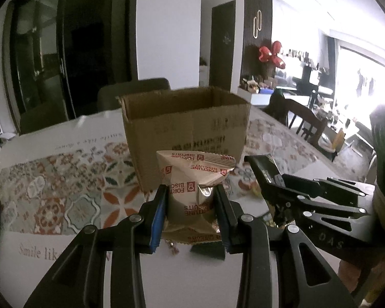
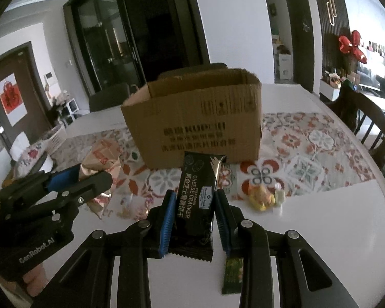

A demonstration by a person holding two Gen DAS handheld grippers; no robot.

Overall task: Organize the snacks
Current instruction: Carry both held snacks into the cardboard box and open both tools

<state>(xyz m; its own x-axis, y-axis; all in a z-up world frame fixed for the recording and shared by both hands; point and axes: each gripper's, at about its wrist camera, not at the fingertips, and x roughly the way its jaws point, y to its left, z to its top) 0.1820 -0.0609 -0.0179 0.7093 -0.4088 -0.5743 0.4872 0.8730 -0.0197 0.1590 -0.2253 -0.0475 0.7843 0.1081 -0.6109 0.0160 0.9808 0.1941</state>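
My left gripper (image 1: 190,192) is shut on a beige Fortune Biscuits packet (image 1: 192,179), held above the white table. My right gripper (image 2: 194,197) is shut on a black cheese cracker packet (image 2: 197,195), which stands upright between the blue pads. An open cardboard box (image 1: 184,125) stands just beyond both grippers on the patterned runner; the same cardboard box (image 2: 192,123) fills the middle of the right wrist view. The right gripper (image 1: 267,179) shows at the right of the left wrist view, and the left gripper (image 2: 89,174) at the left of the right wrist view.
On the table lie a small yellow wrapped sweet (image 2: 260,199), a green packet (image 2: 232,274) near the right fingers and a pale sweet (image 2: 127,202). A dark wooden chair (image 2: 372,128) stands at the table's right edge. The white table (image 2: 320,231) curves off on the right.
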